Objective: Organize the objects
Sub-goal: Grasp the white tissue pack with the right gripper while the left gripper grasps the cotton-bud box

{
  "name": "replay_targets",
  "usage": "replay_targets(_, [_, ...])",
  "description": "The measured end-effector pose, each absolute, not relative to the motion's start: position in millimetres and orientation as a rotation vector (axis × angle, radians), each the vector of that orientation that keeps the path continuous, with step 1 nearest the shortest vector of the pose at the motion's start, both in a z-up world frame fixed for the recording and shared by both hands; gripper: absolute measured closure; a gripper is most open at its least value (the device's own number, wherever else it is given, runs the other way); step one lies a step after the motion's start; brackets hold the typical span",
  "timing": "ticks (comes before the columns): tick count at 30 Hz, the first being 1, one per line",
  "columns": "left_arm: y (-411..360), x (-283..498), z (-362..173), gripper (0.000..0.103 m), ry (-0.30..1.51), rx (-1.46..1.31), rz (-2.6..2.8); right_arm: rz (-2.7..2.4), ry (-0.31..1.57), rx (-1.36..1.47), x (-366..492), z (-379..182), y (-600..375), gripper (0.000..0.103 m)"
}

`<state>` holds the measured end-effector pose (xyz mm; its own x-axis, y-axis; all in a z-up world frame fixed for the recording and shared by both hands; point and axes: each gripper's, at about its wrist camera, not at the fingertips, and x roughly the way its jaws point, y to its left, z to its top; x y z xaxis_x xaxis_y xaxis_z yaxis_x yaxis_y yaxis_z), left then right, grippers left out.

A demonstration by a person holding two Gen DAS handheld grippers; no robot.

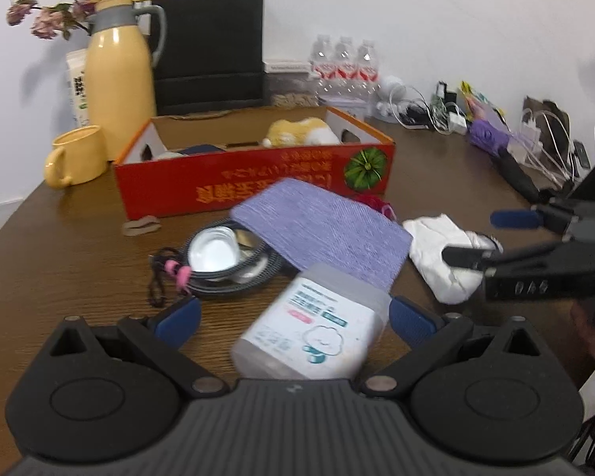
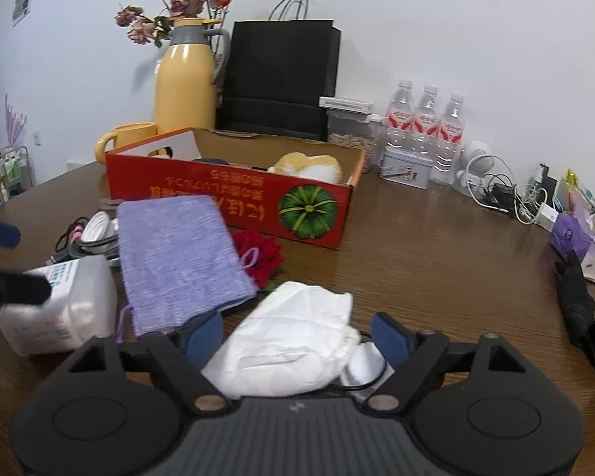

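My left gripper (image 1: pixel 295 321) stands open around a clear plastic cotton-swab box (image 1: pixel 313 329) that lies tilted on the brown table; its pads do not press on it. In the right wrist view the same box (image 2: pixel 59 309) is at the left. My right gripper (image 2: pixel 297 337) is open, with a crumpled white cloth (image 2: pixel 293 333) lying between its fingers on the table. A purple cloth (image 1: pixel 325 230) lies between both items and the red cardboard box (image 1: pixel 254 182), which holds a yellow-white plush toy (image 1: pixel 297 133).
A coiled cable with a white lid (image 1: pixel 214 254) lies left of the purple cloth, a red fabric rose (image 2: pixel 261 256) to its right. A yellow flask (image 1: pixel 119 71), a mug (image 1: pixel 75 156), a black bag (image 1: pixel 210 47) and water bottles (image 2: pixel 426 119) line the wall. A black umbrella (image 2: pixel 579 309) and chargers crowd the right.
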<state>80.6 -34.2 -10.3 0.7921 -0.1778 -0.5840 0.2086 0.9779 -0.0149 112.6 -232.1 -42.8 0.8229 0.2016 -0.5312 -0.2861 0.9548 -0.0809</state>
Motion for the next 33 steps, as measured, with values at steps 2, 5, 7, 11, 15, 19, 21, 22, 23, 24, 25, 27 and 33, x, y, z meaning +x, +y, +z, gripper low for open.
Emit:
replay_targets(2, [-38.7,85.8,-16.6,0.0,0.641,0.065,-0.207,0.264,0.552,-0.155,114.7,-41.2,-237.2,0.018])
replay_targets(5, [-44.3,94.1,-24.4,0.0,0.657,0.076,-0.205,0.277,0.568,-0.162,119.2,-41.0,-242.2,0.017])
replay_targets(7, [-46.9,99.0,-29.6,0.0,0.666,0.074,-0.202,0.283,0.582,-0.17,122.6,-42.6,-243.0,0.017])
replay_targets(11, [-46.5,108.3,-38.5,0.025,0.693,0.021,-0.195,0.304,0.603,-0.178,127.6,-46.8,-238.1,0.017])
replay_targets(15, [-43.8,105.3,-36.4,0.036,0.676,-0.009,-0.168,0.32,0.626,-0.193,132.1,-52.8,-226.9,0.013])
replay_targets(19, [-39.2,99.8,-32.8,0.037,0.653,-0.019,-0.145,0.298,0.64,-0.232,136.6,-59.7,-215.3,0.004])
replay_targets(21, [-36.9,98.5,-30.2,0.037,0.645,-0.027,-0.143,0.297,0.641,-0.236,138.3,-61.0,-212.4,0.001])
replay_targets(22, [-36.1,98.1,-29.2,0.037,0.644,-0.028,-0.142,0.299,0.641,-0.237,138.9,-60.8,-212.2,0.001])
replay_targets(23, [-35.1,97.7,-28.5,0.037,0.643,-0.032,-0.141,0.3,0.641,-0.238,139.1,-60.5,-212.0,0.002])
replay_targets(24, [-34.2,97.3,-28.1,0.037,0.642,-0.038,-0.142,0.306,0.638,-0.239,138.5,-60.2,-212.3,0.005])
replay_targets(25, [-33.8,95.9,-27.9,0.037,0.641,-0.042,-0.141,0.308,0.63,-0.246,137.0,-59.5,-212.2,0.009])
replay_targets(27, [-31.8,95.1,-27.6,0.037,0.64,-0.05,-0.139,0.298,0.613,-0.266,133.5,-57.1,-211.6,0.027])
replay_targets(33, [-26.1,93.1,-25.5,0.036,0.635,-0.069,-0.141,0.33,0.598,-0.27,120.5,-55.2,-211.2,0.031])
